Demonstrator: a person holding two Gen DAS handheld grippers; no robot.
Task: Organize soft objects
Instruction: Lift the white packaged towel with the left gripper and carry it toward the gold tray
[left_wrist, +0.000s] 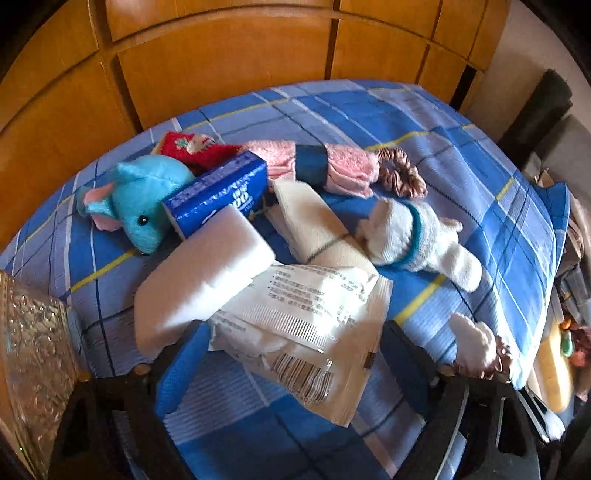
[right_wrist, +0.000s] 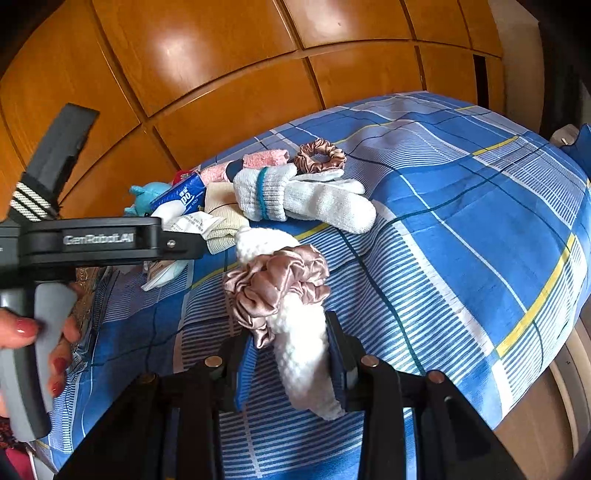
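Bedspread; scrunchies: two; right fingers clamp white roll; left fingers wide

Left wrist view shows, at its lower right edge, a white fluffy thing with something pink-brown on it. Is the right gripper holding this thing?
Observer: Yes. In the right wrist view the right gripper is shut on the white knitted roll, with one finger on each side of it.
Operator: And the pink-brown part, what is it?
Observer: A satin scrunchie. It sits around the roll, mostly ahead of the fingers.
Operator: Can you see who holds my gripper?
Observer: Only a hand with red-painted nails, gripping its grey handle at the left edge of the right wrist view.
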